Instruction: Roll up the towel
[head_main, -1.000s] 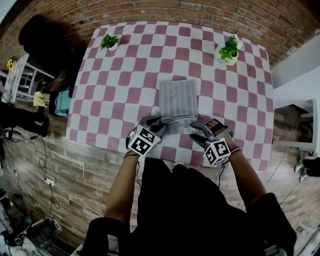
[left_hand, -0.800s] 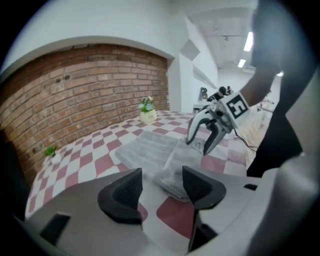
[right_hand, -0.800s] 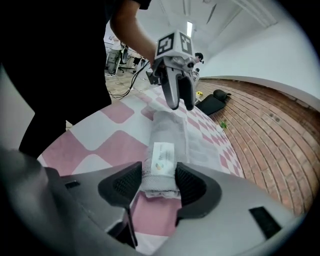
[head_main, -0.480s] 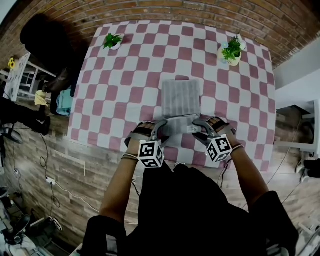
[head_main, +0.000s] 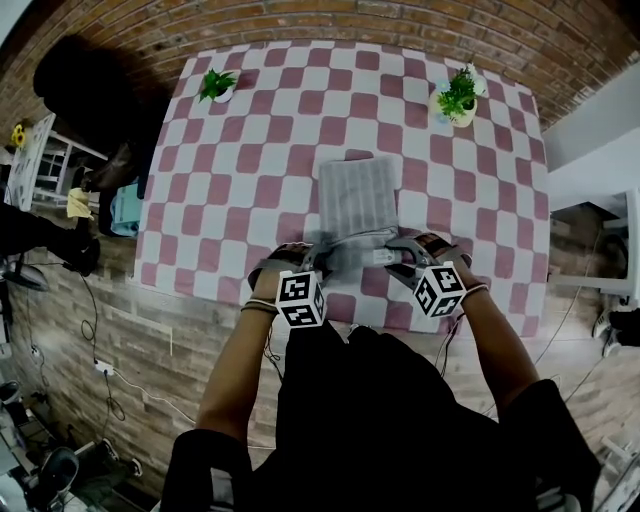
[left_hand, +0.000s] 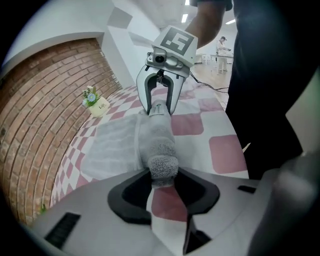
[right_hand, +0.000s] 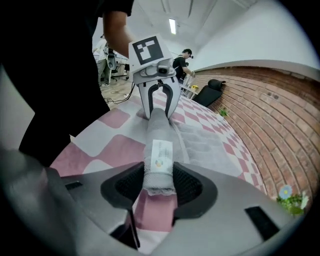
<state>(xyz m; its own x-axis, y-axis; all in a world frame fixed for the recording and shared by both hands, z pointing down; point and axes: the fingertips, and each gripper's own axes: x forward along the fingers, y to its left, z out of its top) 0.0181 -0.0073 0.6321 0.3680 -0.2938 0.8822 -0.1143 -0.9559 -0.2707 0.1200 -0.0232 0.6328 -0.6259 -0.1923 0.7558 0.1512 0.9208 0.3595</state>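
Arms forward, left tool (head_main: 318, 260) and right tool (head_main: 396, 257) have just closed on the towel (head_main: 357, 195).

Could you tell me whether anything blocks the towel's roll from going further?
Nothing visible does: the towel lies flat and bare ahead of the roll, and the potted plants stand far beyond it.

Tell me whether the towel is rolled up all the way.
No: the towel is rolled only along its near edge; the rest lies flat.
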